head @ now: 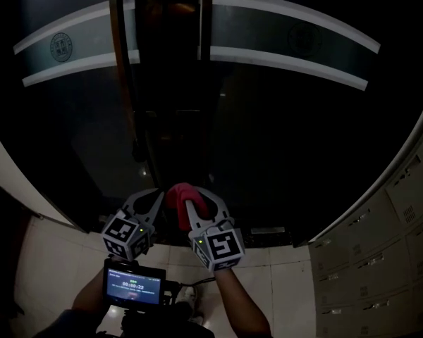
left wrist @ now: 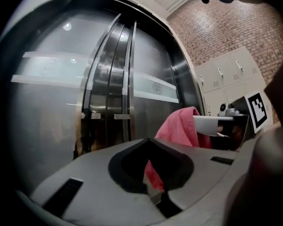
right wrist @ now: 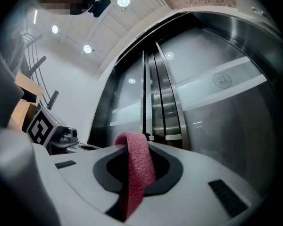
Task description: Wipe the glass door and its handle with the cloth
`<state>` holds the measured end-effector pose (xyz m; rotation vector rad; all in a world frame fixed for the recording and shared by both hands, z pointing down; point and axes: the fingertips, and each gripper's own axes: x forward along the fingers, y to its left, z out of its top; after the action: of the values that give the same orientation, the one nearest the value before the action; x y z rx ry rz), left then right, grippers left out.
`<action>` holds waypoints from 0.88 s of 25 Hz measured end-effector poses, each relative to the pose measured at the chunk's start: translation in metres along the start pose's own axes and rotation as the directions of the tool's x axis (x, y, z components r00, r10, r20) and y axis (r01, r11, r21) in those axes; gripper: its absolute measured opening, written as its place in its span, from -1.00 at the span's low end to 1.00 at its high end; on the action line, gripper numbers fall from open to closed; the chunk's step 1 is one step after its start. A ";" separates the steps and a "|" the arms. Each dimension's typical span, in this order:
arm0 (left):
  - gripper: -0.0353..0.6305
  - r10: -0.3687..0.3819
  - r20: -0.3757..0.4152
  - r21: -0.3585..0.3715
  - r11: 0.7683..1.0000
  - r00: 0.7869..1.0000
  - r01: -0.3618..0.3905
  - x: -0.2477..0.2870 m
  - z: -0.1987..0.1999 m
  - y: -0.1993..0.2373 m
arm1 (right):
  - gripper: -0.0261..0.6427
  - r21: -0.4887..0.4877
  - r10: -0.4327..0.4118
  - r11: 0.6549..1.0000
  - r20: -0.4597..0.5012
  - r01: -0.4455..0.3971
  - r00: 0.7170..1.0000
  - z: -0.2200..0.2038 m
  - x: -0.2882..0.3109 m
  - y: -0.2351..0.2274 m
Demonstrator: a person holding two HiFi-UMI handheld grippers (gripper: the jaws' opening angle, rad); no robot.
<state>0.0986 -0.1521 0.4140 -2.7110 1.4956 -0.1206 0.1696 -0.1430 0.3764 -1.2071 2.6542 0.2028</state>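
Observation:
The dark glass door fills the head view, crossed by a frosted band. Its long vertical handles stand at the centre seam and also show in the left gripper view as the handles and in the right gripper view as the handles. My right gripper is shut on a pinkish-red cloth, low in front of the door. The cloth drapes over the closed tips of my right gripper. My left gripper sits just left of it, jaws together, nothing clamped. The cloth hangs to the right of my left gripper.
Grey lockers line the right side, below a brick wall. Pale floor tiles lie in front of the door sill. A small screen device hangs at the person's chest.

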 end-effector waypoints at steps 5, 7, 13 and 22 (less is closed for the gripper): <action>-0.87 0.077 -0.005 -0.003 0.997 0.997 -0.077 -0.050 -0.001 0.012 | -0.84 -0.003 0.063 0.998 0.000 -0.063 0.998 0.000 -0.008 0.051; -0.87 0.092 0.001 -0.013 0.996 0.996 -0.092 -0.061 0.004 0.020 | -0.84 0.002 0.071 0.998 0.004 -0.071 0.997 0.004 -0.007 0.062; -0.87 0.086 0.016 -0.036 0.996 0.996 -0.085 -0.083 0.018 0.039 | -0.84 -0.004 0.076 0.997 0.017 -0.076 0.997 0.022 0.005 0.085; -0.87 0.019 0.017 -0.056 0.998 1.000 -0.019 -0.094 0.020 0.056 | -0.84 -0.033 0.042 0.999 0.015 -0.042 0.999 0.023 0.022 0.107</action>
<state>0.0037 -0.1022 0.3855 -2.7322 1.5426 -0.0557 0.0775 -0.0840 0.3521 -1.1557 2.6746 0.2625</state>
